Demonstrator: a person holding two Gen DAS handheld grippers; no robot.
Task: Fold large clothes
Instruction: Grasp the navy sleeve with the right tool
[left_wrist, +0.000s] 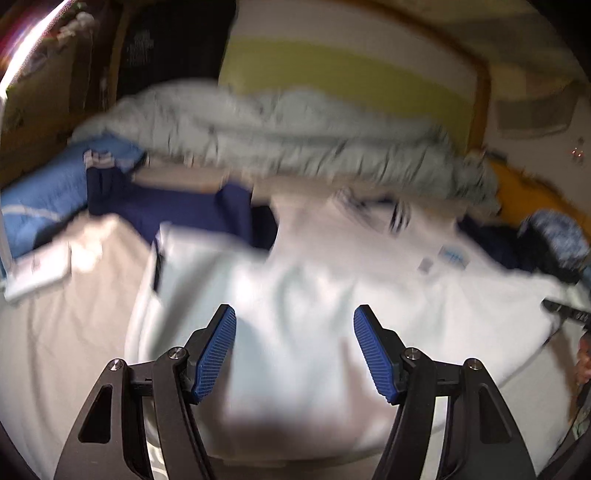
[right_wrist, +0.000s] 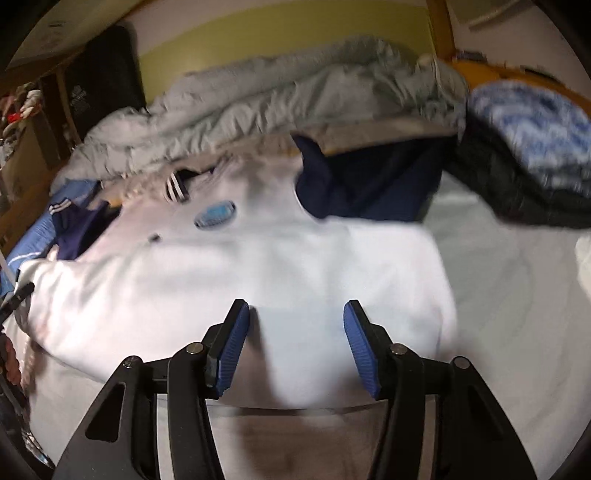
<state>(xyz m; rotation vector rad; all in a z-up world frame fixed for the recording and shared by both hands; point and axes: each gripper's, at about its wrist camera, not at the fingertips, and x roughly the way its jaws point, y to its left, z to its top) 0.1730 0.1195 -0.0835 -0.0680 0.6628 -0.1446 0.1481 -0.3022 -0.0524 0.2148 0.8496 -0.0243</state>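
Note:
A large white shirt (left_wrist: 332, 266) with a small blue chest logo (left_wrist: 454, 254) lies spread on the bed. It also shows in the right wrist view (right_wrist: 258, 258) with its blue logo (right_wrist: 215, 216). My left gripper (left_wrist: 294, 314) is open and empty, just above the shirt's lower part. My right gripper (right_wrist: 296, 308) is open and empty, above the shirt's near edge. Both views are blurred by motion.
A grey-green quilted blanket (left_wrist: 295, 136) is bunched along the back of the bed. Dark blue clothes (right_wrist: 369, 184) and a light blue garment (left_wrist: 44, 199) lie behind the shirt. A blue-white knit piece (right_wrist: 535, 125) sits at the right. The pale sheet (right_wrist: 498, 277) surrounds the shirt.

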